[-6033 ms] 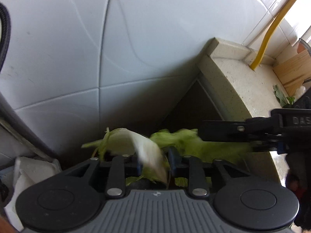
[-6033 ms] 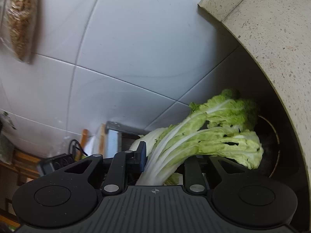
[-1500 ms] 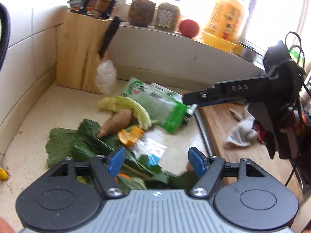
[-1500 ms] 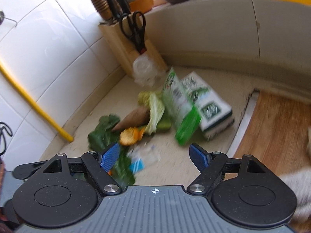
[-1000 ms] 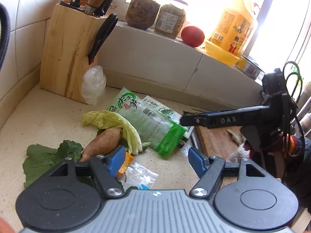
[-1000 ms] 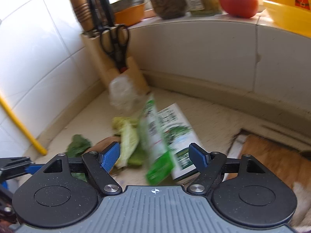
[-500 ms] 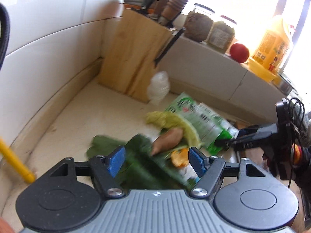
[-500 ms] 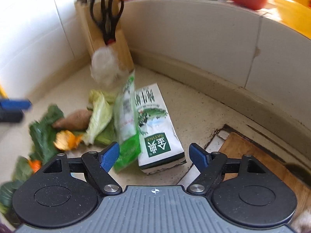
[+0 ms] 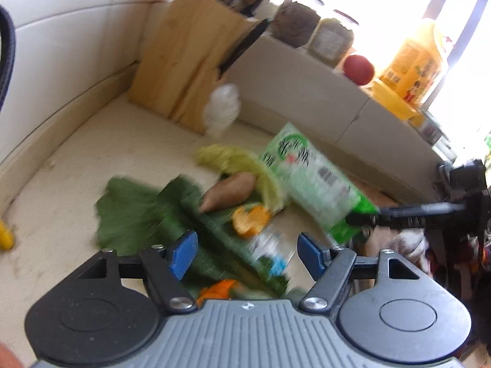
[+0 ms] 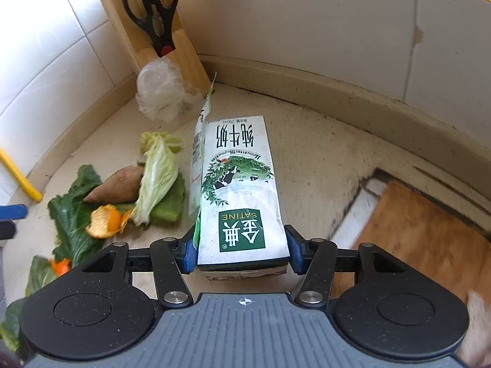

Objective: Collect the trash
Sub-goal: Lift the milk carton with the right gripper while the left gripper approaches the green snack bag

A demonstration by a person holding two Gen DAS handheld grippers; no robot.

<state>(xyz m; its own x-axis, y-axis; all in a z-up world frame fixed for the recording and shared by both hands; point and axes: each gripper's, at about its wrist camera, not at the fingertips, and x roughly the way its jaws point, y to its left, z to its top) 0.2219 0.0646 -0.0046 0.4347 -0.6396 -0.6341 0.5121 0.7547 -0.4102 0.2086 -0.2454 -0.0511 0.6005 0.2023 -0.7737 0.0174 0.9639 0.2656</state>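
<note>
Right wrist view has the right gripper [image 10: 242,251], its jaws having just been closing, clasping the near end of the milk carton [image 10: 237,190] lying on the counter [image 10: 322,165], while the left gripper [image 9: 247,251] gapes empty above green leaves [image 9: 147,211] ahead.

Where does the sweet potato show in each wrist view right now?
Left wrist view: sweet potato at centre, lying on the dark green leaf.
Right wrist view: sweet potato at left of middle, beside the pale cabbage leaf.
Shared landmark: the wooden knife block.
</note>
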